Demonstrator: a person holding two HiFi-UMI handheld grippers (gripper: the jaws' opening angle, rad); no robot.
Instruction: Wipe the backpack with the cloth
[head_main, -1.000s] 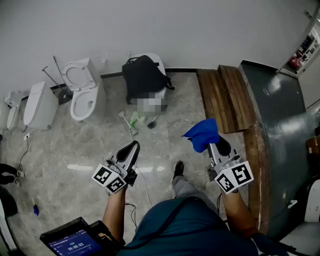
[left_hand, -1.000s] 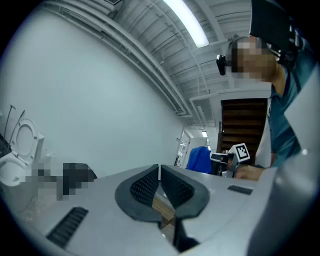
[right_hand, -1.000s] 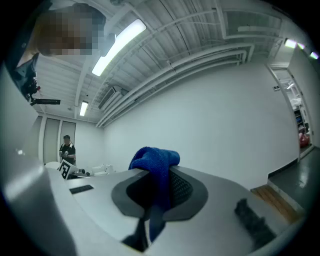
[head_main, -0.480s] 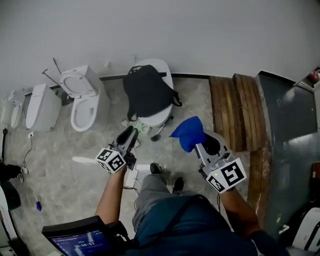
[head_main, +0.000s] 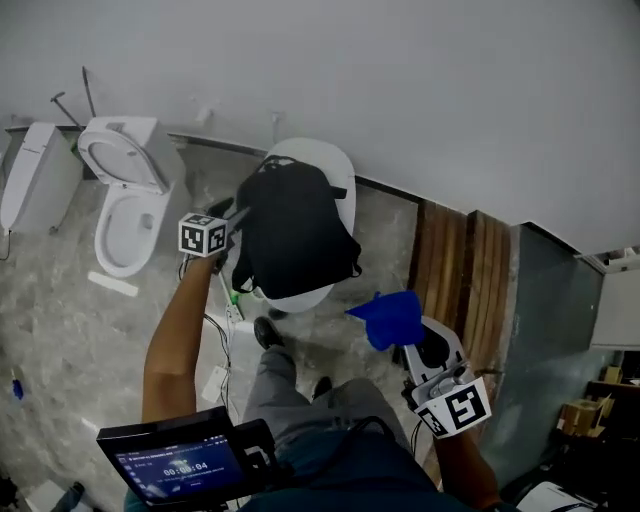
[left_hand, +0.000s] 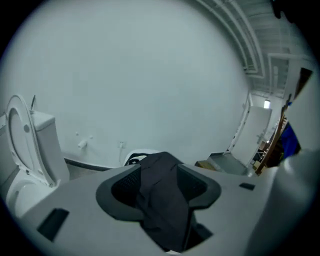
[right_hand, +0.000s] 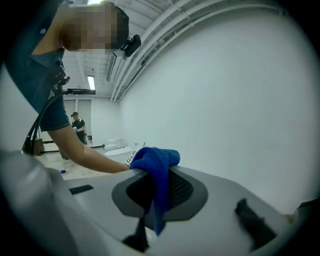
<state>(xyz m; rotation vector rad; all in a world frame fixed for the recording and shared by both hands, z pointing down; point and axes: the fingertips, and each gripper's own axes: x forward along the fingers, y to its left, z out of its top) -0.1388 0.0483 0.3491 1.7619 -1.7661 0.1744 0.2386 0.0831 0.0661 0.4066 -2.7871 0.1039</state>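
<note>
**A:** Nearest the person, what did the right gripper carry?

**B:** It was clenched on the blue cloth, which bunched over the jaw tips and hung down between them.

**A:** And the backpack?

**B:** Farther out, ahead and to that gripper's left, apart from the cloth. It lay on the white fixture, covering it from the near rim almost to the wall-side rim. Its long axis ran from the person toward the wall.

**A:** Which gripper was nearer it?

**B:** The left gripper, at the backpack's left edge. Its jaws were opening, with black fabric in the gap. I judged the fabric not gripped.

**A:** Did the views differ?

**B:** Only the left gripper view showed that fabric. The right gripper view showed the cloth and the person's forearm, but no backpack.
</note>
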